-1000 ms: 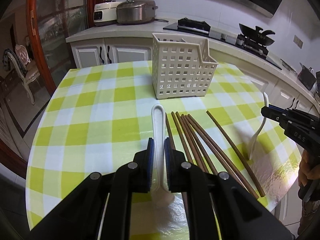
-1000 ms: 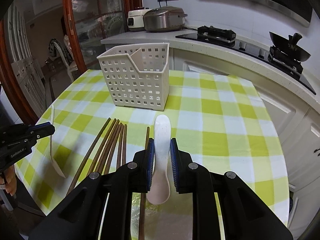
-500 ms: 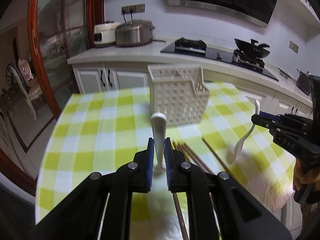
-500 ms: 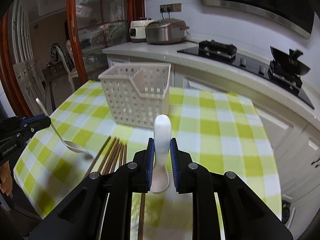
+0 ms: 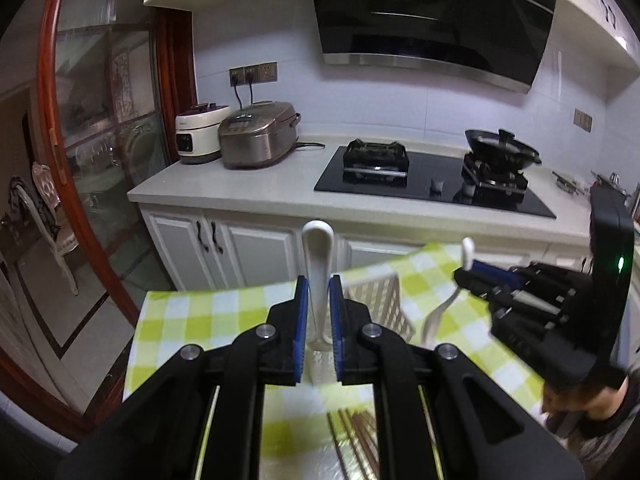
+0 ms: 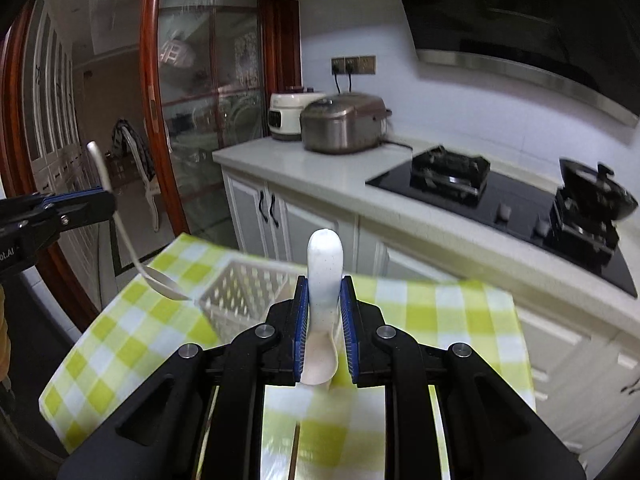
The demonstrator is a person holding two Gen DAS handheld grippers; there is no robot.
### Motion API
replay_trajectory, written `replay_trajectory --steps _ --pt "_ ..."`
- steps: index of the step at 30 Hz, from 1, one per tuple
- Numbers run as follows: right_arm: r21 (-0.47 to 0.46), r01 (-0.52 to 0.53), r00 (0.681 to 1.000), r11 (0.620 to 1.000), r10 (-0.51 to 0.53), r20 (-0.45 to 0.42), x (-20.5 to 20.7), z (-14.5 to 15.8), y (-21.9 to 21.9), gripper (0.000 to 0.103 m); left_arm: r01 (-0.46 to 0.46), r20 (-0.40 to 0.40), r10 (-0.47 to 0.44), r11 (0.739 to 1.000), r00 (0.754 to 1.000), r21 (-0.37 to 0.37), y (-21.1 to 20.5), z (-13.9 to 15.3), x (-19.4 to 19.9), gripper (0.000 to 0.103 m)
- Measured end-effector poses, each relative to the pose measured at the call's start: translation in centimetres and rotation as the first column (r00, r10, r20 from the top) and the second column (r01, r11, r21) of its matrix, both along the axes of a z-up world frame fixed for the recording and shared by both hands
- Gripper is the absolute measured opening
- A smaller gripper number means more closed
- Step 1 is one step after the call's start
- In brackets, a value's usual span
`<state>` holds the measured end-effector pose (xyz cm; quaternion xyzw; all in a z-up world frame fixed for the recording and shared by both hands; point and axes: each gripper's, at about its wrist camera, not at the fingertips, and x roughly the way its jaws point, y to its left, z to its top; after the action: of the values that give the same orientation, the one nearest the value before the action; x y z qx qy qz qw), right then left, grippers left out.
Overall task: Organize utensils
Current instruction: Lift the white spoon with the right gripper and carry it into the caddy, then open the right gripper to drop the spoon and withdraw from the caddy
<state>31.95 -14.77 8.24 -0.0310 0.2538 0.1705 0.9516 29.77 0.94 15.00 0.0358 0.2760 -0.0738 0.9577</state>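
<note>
While both grippers tilt slightly downward above the table (image 5: 180, 320), the left gripper (image 5: 318, 320) has its jaws clamped on a slim white spoon (image 5: 317, 264), handle up. The right gripper (image 6: 323, 320) pinches a broader white ceramic spoon (image 6: 325, 276) the same way. Below them stands the white perforated plastic basket (image 6: 244, 296) on a yellow-green checked tablecloth. Brown wooden chopsticks (image 5: 356, 436) lie nearer, partly hidden behind the left gripper's black frame.
</note>
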Motion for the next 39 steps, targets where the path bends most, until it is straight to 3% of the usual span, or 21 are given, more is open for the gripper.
replay_trajectory --steps 4,10,17,24,25,28,29,31,34,36,39 --pt "-0.014 -0.012 1.000 1.000 0.012 -0.003 2.4 0.1 1.3 0.018 -0.017 -0.024 0.016 1.000 1.000 -0.007 -0.7 -0.2 3.6 0.011" --pt "-0.030 -0.053 0.993 0.998 0.050 -0.105 5.6 -2.8 2.9 0.018 -0.038 -0.120 0.033 0.998 0.992 -0.041 -0.3 -4.7 7.5 0.011" --pt "-0.002 -0.073 0.982 0.997 0.072 -0.176 7.3 -5.9 3.4 0.019 -0.048 -0.194 0.032 0.996 0.980 -0.075 1.3 -10.0 9.3 0.011" --pt "0.000 -0.078 0.977 0.997 0.077 -0.201 8.2 -7.5 4.1 0.019 -0.047 -0.186 0.030 0.995 0.982 -0.087 1.6 -12.4 9.3 0.013" --pt "0.005 -0.074 0.978 0.997 0.073 -0.194 8.2 -7.4 4.0 0.019 -0.052 -0.173 0.036 0.995 0.984 -0.090 1.7 -12.3 9.1 0.015" --pt "0.028 -0.061 0.983 0.998 0.065 -0.174 8.0 -7.1 3.6 0.024 -0.080 -0.116 0.068 0.992 0.991 -0.100 2.0 -12.0 8.2 0.037" --pt "0.032 -0.057 0.984 0.998 0.062 -0.165 7.8 -6.9 3.5 0.032 -0.090 -0.100 0.080 0.991 0.992 -0.099 2.1 -12.0 7.9 0.040" --pt "0.029 -0.050 0.986 0.998 0.054 -0.155 7.5 -6.8 3.3 0.038 -0.097 -0.080 0.090 0.991 0.993 -0.094 2.0 -11.9 7.2 0.040" --pt "0.025 -0.040 0.990 0.999 0.043 -0.137 6.5 -6.4 2.9 0.038 -0.114 -0.044 0.111 0.989 0.993 -0.089 2.0 -11.5 6.0 0.045" --pt "0.024 -0.032 0.993 0.999 0.034 -0.116 5.3 -6.0 2.5 0.038 -0.136 -0.008 0.136 0.986 0.991 -0.094 2.2 -11.2 4.6 0.062" --pt "0.026 -0.025 0.996 0.999 0.027 -0.083 2.8 -5.5 1.6 0.038 -0.165 0.033 0.170 0.980 0.985 -0.107 2.7 -11.1 2.6 0.075"
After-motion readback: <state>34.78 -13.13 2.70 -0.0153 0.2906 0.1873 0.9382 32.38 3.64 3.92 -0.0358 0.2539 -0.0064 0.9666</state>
